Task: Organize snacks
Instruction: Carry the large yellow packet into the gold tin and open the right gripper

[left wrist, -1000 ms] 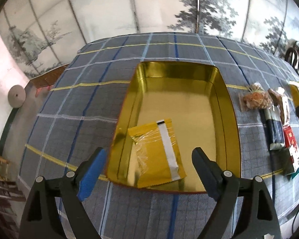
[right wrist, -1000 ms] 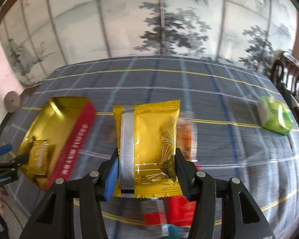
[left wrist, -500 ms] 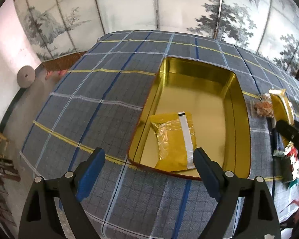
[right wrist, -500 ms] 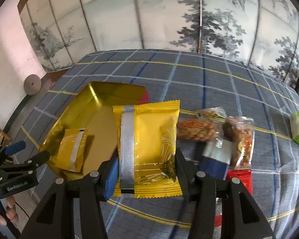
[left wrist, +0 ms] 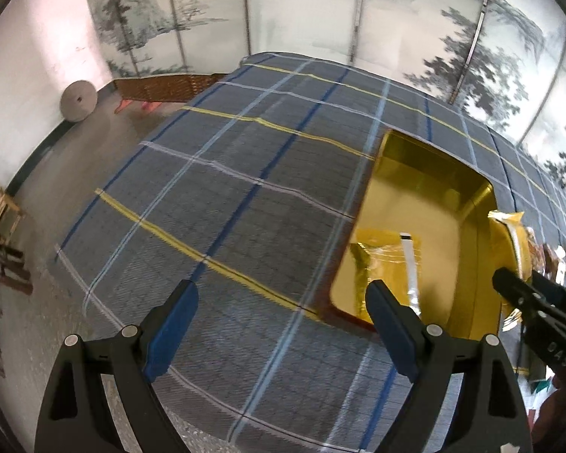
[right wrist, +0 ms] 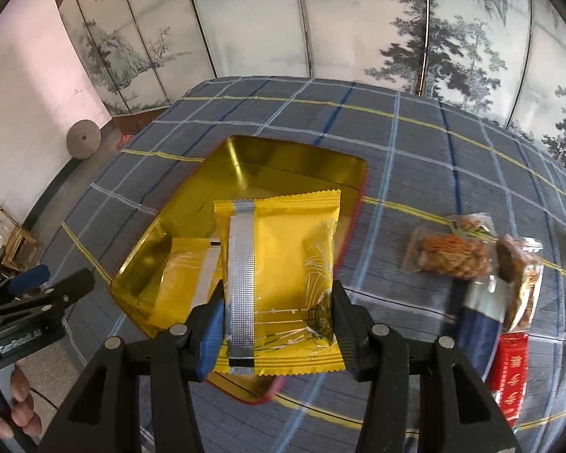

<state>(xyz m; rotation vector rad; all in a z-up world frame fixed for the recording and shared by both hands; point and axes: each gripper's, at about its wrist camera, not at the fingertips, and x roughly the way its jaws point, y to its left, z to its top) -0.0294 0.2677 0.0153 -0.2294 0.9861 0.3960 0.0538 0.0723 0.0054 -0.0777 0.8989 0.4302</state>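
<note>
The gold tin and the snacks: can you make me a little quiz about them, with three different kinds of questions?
1. True or false: the gold tin already has one yellow packet lying in it.
2. What does the right tool hold? A) a green packet B) a yellow packet with a silver strip C) nothing
3. Fill in: the left tool is open and holds ____.

Key: 1 true; 2 B; 3 nothing. The clear packets of brown snacks lie on the checked cloth, outside the tin.
</note>
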